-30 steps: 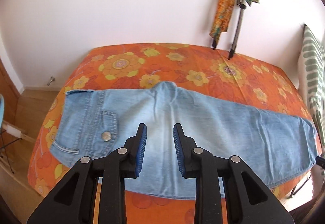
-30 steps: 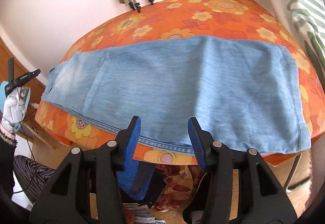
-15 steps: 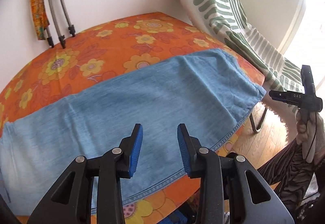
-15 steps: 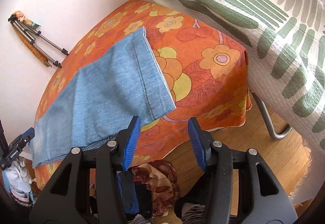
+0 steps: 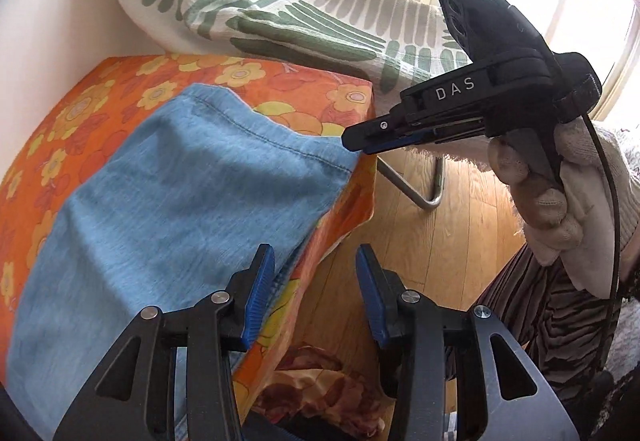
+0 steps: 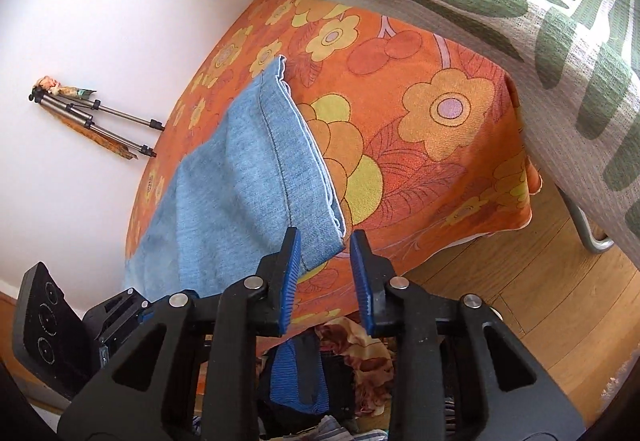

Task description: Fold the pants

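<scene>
Light blue jeans (image 5: 180, 201) lie flat on the table with the orange flowered cloth (image 5: 280, 81), leg hem toward the right end. My left gripper (image 5: 314, 281) hovers over the near edge by the hem. Its jaws are opening and nothing is between them; the left pad (image 5: 260, 293) is above the denim edge. My right gripper (image 6: 324, 261) sits at the hem's near corner (image 6: 336, 237). Its jaws are closing with that corner between the tips, and a gap still shows. In the left wrist view a gloved hand (image 5: 560, 193) holds the right gripper (image 5: 356, 139) against that corner.
A green leaf-patterned cushion on a metal-framed chair (image 6: 520, 1) stands close behind the table's right end. A tripod (image 6: 100, 121) leans on the white wall. A pile of clothes (image 6: 352, 361) lies under the table on the wooden floor (image 6: 540, 321).
Both grippers have swung from the middle of the jeans to the leg-hem end. The right jaws have narrowed around the hem corner, and the left jaws have spread wider.
</scene>
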Demonstrator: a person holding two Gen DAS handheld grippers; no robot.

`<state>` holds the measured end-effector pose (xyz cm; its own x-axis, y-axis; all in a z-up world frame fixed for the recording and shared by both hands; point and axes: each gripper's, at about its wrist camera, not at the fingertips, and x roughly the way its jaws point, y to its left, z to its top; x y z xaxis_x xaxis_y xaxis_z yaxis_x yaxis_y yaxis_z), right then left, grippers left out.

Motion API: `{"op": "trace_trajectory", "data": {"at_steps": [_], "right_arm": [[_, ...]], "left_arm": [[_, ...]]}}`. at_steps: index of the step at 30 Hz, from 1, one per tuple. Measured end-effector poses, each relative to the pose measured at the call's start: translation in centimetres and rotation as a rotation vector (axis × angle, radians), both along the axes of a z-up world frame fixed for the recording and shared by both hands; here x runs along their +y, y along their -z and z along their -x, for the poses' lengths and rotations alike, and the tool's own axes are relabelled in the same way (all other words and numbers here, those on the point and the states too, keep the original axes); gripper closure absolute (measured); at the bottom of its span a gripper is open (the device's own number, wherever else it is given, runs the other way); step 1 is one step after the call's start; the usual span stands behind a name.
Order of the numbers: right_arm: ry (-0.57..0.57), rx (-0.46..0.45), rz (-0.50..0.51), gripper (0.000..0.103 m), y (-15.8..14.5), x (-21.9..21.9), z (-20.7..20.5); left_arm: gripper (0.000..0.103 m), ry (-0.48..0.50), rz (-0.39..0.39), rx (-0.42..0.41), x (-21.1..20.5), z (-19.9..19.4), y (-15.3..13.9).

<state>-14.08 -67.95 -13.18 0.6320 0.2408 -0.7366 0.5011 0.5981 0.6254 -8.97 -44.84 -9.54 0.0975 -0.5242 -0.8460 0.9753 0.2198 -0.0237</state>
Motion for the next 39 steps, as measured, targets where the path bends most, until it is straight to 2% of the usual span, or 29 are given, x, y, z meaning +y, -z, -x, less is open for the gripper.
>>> {"op": "trace_trajectory", "data": {"at_steps": [6, 8, 10, 15, 20, 26, 32, 39], "right_arm": [[-0.01, -0.038, -0.02, 0.09, -0.6, -1.3, -0.9], [-0.016, -0.044, -0.021, 0.09, -0.7, -1.6, -1.0], [-0.02, -0.053, -0.032, 0.09, -0.7, -1.7, -0.9], [-0.007, -0.02, -0.044, 0.09, 0.3, -2.2, 0.1], [-0.002, -0.055, -0.139, 0.089, 1.2, -2.9, 0.6], [-0.032, -0.025, -0.09, 0.085, 0.9, -1.9, -0.3], [0.009, -0.006, -0.117, 0.081, 1.7, -2.6, 0.1], [-0.042, 0.001, -0.1, 0.081, 1.7, -1.4, -0.8]], "left_arm": [[0.062, 0.023, -0.039, -0.025, -4.1, 0.6, 2.3], [0.062, -0.003, -0.047, -0.054, -4.8, 0.3, 2.8], [0.063, -0.036, -0.05, -0.045, -5.2, -0.5, 3.2], [0.078, -0.084, -0.014, 0.045, -4.7, -2.2, 2.8], [0.079, -0.094, -0.006, 0.059, -4.2, -2.6, 2.6], [0.079, -0.09, -0.013, 0.067, -4.5, -2.7, 2.8], [0.079, -0.129, 0.007, 0.109, -4.1, -3.6, 2.7], [0.079, -0.128, 0.016, 0.118, -4.0, -3.7, 2.7]]}}
